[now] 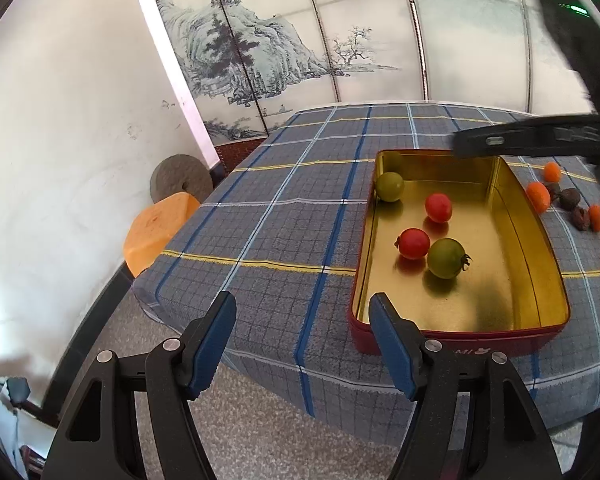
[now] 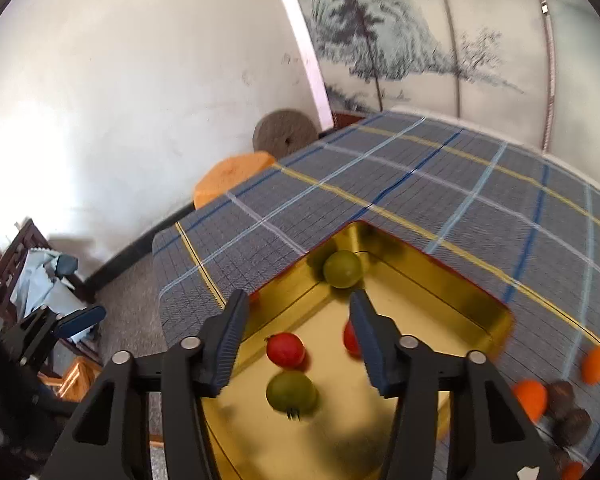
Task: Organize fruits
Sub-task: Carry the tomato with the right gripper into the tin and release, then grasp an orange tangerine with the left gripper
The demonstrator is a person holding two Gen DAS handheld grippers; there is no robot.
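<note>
A red tin (image 1: 452,338) with a gold inside sits on the plaid tablecloth (image 1: 284,208). In it lie two green tomatoes (image 1: 445,258) (image 1: 390,186) and two red tomatoes (image 1: 414,243) (image 1: 438,207). My left gripper (image 1: 302,342) is open and empty at the table's near edge, left of the tin. My right gripper (image 2: 298,338) is open and empty, hovering over the tin (image 2: 452,280) above a red tomato (image 2: 285,350) and a green tomato (image 2: 292,394). Another green tomato (image 2: 342,269) lies in the far corner.
Orange fruits (image 1: 538,196) and dark wrinkled fruits (image 1: 569,198) lie on the cloth right of the tin; they also show in the right wrist view (image 2: 530,398). An orange stool (image 1: 156,232) and a stone wheel (image 1: 180,178) stand by the wall at left.
</note>
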